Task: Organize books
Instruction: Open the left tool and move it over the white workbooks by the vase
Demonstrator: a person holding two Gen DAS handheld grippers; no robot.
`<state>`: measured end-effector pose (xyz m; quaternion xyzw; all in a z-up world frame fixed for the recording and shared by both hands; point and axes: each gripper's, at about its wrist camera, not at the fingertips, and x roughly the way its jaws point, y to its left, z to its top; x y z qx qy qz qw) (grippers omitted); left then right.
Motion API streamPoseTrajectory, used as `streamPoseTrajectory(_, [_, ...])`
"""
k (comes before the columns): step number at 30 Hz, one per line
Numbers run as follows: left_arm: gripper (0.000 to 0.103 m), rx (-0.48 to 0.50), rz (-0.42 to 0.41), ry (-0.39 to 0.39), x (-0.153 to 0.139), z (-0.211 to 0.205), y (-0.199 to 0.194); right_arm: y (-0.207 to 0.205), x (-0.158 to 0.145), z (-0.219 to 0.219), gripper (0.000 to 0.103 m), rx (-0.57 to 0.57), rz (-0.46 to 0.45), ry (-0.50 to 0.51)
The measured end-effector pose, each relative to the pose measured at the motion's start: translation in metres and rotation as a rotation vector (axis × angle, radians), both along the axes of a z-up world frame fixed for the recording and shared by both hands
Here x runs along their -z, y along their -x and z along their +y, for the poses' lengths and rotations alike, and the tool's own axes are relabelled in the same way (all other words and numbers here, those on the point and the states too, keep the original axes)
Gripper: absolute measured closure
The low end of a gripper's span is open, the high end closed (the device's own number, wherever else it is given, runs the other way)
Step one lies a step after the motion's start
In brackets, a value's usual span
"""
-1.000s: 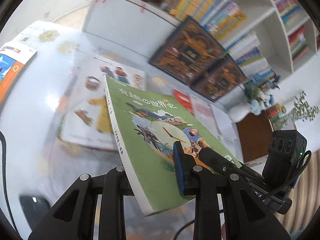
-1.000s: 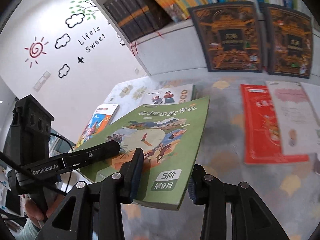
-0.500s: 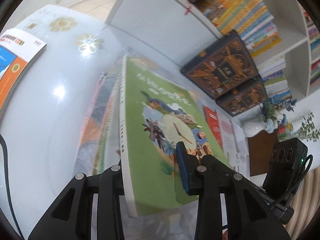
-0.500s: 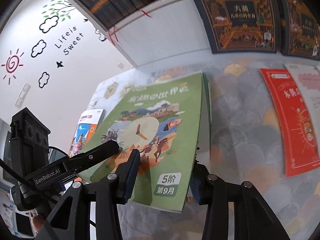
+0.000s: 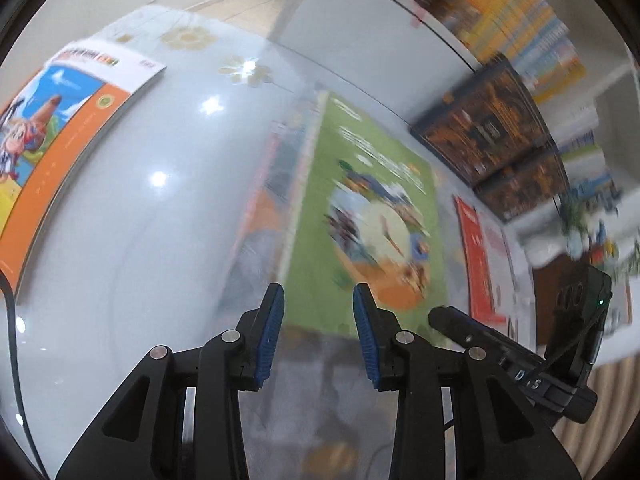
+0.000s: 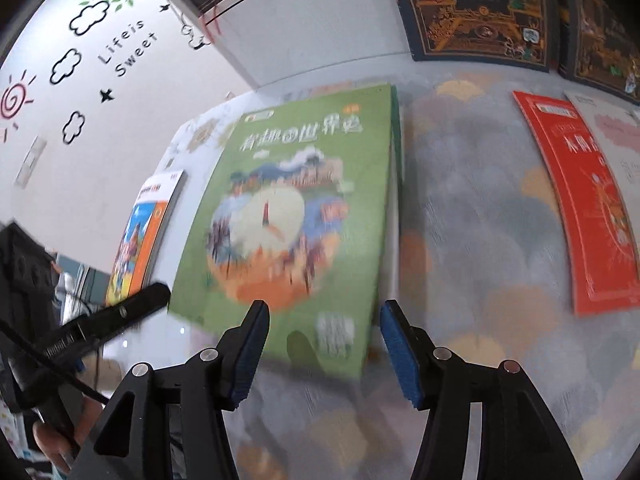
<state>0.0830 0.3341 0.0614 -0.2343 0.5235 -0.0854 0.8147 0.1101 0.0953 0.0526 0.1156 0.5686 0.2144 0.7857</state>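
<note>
Visibly, one green book point(image 6: 304, 216), one red book point(image 6: 588, 216), two dark volumes point(image 6: 476, 12).

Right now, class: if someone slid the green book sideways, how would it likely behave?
The green book lies flat atop another book, so it would probably slide, not tip. Its cover looks thin and soft, so it may bend if lifted by one edge. It seems glossy, perhaps slippery. Both sets of jaws stand clear.

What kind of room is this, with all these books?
Probably a children's reading room or playroom: packed bookshelves, picture books such as the green book on the table, and cartoon wall stickers.
</note>
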Motion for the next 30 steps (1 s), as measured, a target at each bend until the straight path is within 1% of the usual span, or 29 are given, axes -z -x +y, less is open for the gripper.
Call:
streamPoseTrajectory(3, [0.069,0.091,-0.004,-0.016,-0.006,-0.030,0.010,0.031,0.012,-0.021,0.043,-0.024,0.070,0.021])
streamPoseTrajectory(5, [0.065,0.146,0.000,-0.039,-0.009,-0.053,0.014,0.060,0.020,-0.043,0.043,-0.014,0.092,0.044])
streamPoseTrajectory(7, [0.051,0.199,0.001,-0.043,-0.010,-0.080,0.019,0.083,0.025,-0.065,0.043,-0.004,0.103,0.073])
streamPoseTrajectory(8, [0.048,0.231,-0.001,-0.037,-0.012,-0.098,0.023,0.097,0.028,-0.081,0.043,0.008,0.114,0.094])
streamPoseTrajectory(9, [0.042,0.251,-0.003,-0.031,-0.013,-0.112,0.025,0.105,0.029,-0.094,0.043,0.019,0.124,0.104])
streamPoseTrajectory(10, [0.038,0.274,-0.003,-0.024,-0.014,-0.129,0.027,0.113,0.032,-0.109,0.043,0.034,0.136,0.111])
streamPoseTrajectory(12, [0.038,0.311,0.001,-0.020,-0.016,-0.157,0.029,0.126,0.030,-0.144,0.043,0.071,0.148,0.113])
streamPoseTrajectory(14, [0.038,0.356,-0.001,-0.022,-0.020,-0.194,0.030,0.133,0.022,-0.185,0.043,0.121,0.138,0.107])
streamPoseTrajectory(15, [0.038,0.381,-0.001,-0.022,-0.022,-0.214,0.030,0.134,0.019,-0.199,0.043,0.139,0.132,0.107])
streamPoseTrajectory(19, [0.038,0.474,-0.023,-0.026,-0.033,-0.289,0.027,0.129,0.004,-0.276,0.043,0.263,0.105,0.114])
streamPoseTrajectory(21, [0.038,0.519,-0.040,-0.030,-0.038,-0.327,0.023,0.128,0.000,-0.319,0.043,0.333,0.101,0.100])
streamPoseTrajectory(24, [0.038,0.576,-0.063,-0.052,-0.040,-0.379,0.010,0.119,-0.002,-0.364,0.043,0.391,0.095,0.094])
streamPoseTrajectory(27, [0.038,0.596,-0.071,-0.081,-0.038,-0.418,-0.015,0.098,-0.010,-0.394,0.043,0.430,0.059,0.092])
streamPoseTrajectory(30, [0.038,0.544,-0.060,-0.069,-0.032,-0.437,-0.044,0.064,-0.020,-0.420,0.043,0.493,-0.005,0.092])
